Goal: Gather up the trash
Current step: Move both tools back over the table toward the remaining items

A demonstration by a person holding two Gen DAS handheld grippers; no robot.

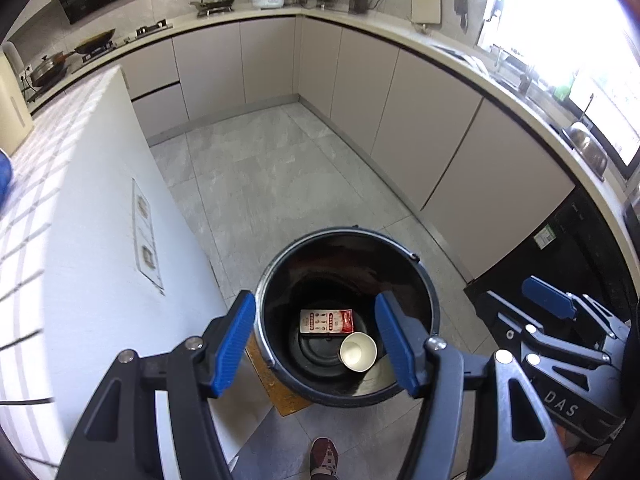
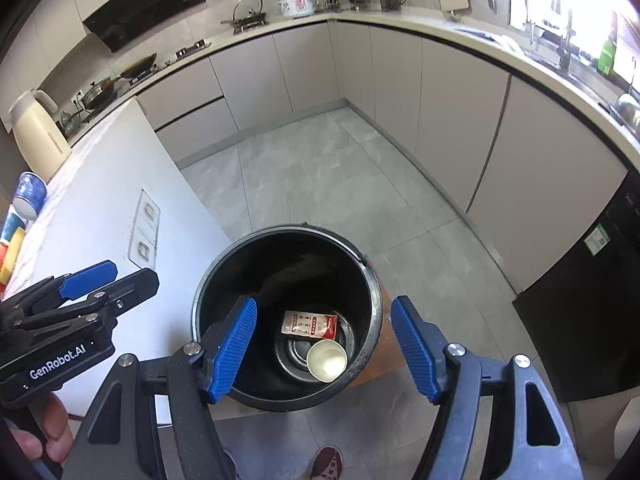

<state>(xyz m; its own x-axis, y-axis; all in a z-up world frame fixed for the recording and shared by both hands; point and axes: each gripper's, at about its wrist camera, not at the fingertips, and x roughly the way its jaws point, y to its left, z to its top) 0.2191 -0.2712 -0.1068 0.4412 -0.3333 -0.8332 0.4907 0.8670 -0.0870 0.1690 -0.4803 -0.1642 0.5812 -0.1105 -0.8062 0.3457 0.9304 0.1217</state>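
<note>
A: Locate the trash.
B: A white paper cup (image 1: 358,351) and a red-and-white printed packet (image 1: 326,321) lie at the bottom of the round black metal bin (image 1: 434,304); the packet is at 11 o'clock from the cup.
A: Jaw status?
B: Left gripper (image 1: 316,346) and right gripper (image 2: 324,346): jaws released, nothing between them, both above the bin on the grey tiled floor (image 1: 256,168).

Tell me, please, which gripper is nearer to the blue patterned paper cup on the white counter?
Left. The left gripper hangs beside the white counter, nearer the blue patterned paper cup; the right gripper hovers above the round black trash bin, farther away.
</note>
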